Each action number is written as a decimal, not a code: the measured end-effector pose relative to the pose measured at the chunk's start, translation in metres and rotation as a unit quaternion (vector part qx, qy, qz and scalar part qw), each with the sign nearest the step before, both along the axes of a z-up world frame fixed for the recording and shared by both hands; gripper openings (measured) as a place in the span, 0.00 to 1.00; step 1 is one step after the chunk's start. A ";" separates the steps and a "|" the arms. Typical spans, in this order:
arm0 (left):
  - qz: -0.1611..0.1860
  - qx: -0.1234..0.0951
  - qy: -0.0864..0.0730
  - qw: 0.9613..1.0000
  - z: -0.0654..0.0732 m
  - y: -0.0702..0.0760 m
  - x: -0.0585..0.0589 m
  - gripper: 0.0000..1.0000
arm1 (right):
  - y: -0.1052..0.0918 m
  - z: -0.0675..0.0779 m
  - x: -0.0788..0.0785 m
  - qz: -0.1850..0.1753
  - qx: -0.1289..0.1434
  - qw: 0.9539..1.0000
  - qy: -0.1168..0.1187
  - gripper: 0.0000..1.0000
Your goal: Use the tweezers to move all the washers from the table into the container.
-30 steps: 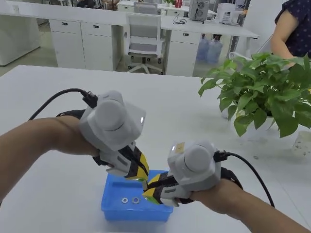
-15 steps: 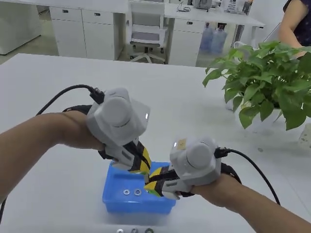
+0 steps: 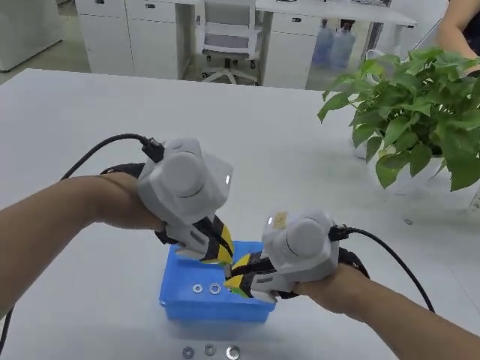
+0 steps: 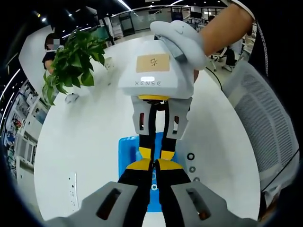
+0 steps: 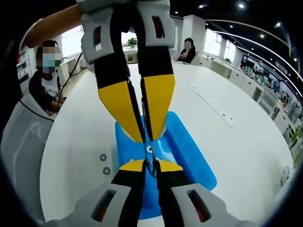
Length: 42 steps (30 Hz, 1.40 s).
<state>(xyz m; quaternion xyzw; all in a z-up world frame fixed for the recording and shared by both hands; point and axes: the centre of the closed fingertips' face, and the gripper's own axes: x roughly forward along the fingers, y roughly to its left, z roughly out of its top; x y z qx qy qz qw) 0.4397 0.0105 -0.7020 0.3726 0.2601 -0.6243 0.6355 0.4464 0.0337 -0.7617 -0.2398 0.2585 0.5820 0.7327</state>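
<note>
Over the blue container (image 3: 174, 306) my left gripper (image 3: 223, 259) and right gripper (image 3: 234, 279) meet tip to tip. In the right gripper view the thin metal tweezers (image 5: 142, 124) run between the left gripper's yellow fingers (image 5: 159, 101) down into my right gripper (image 5: 150, 166), whose jaws stand close on the lower end. In its own view the left gripper (image 4: 152, 164) is shut, with the right gripper facing it. Two washers (image 3: 205, 288) lie in the container. Three washers (image 3: 210, 350) lie on the table in front of it, washers (image 4: 191, 166) (image 5: 104, 163).
A potted green plant (image 3: 416, 120) stands on the white table (image 3: 90, 127) at the far right. A black cable (image 3: 97, 154) trails from the left gripper and another cable (image 3: 390, 259) from the right. An office chair (image 3: 229, 37) and desks stand beyond the table.
The head camera has tilted down, which brings the three washers on the table into view. Both grippers stay tip to tip over the container.
</note>
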 end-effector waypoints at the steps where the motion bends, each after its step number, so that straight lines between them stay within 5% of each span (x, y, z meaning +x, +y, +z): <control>1: 0.000 0.000 0.001 1.000 -0.002 0.000 0.001 0.07 | 0.000 -0.002 0.001 0.000 -0.001 1.000 0.001 0.10; 22: 0.004 0.000 -0.003 1.000 -0.020 -0.003 0.006 0.07 | -0.004 -0.020 0.005 0.009 -0.015 1.000 -0.003 0.10; 42: 0.002 0.001 -0.006 1.000 -0.018 -0.004 0.005 0.07 | -0.006 -0.019 0.005 0.013 -0.023 1.000 -0.011 0.11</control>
